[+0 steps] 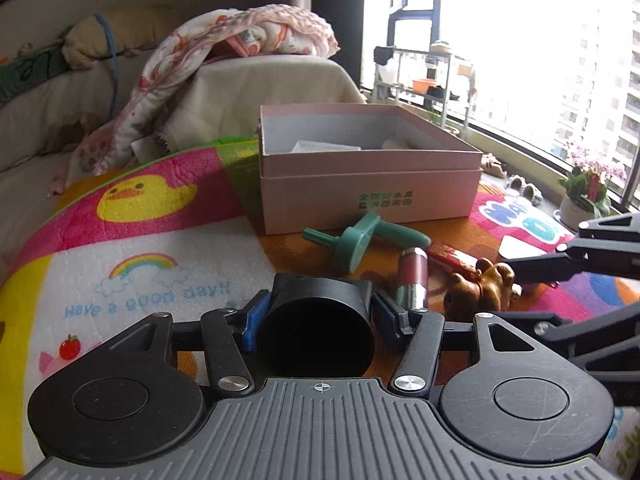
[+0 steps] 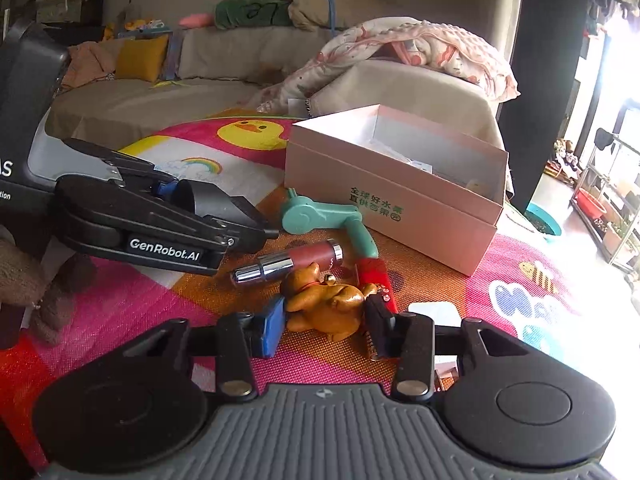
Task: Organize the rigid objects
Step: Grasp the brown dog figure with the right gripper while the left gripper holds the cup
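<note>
Amber-brown and glossy, the bear figurine (image 2: 326, 306) lies on its side on the play mat (image 2: 132, 312), on the near side of the pink box (image 2: 384, 196). It sits between the pads of the right hand-held gripper (image 2: 325, 330). Both pads appear to touch its flanks, so this hand-held gripper is judged clenched on it or very nearly so. Its long axis runs roughly across the gap, from one pad to the other.

The left hand-held gripper (image 1: 318, 316) grasps a black cup-shaped part (image 1: 318, 330), open mouth toward the camera, and hovers to the left of the pink box's front. The bear figurine is therefore the right hand's item, the left being occupied.

Between the bear figurine and the pink box lie a metallic lipstick tube (image 2: 290, 262), a red flat item (image 2: 374, 280) and a teal plastic handle piece (image 2: 320, 216), all loose on the mat.

The pink box stands ahead and slightly right of the right hand-held gripper, lid off, with some contents inside. The coming move is judged a lift forward over the teal piece.
</note>
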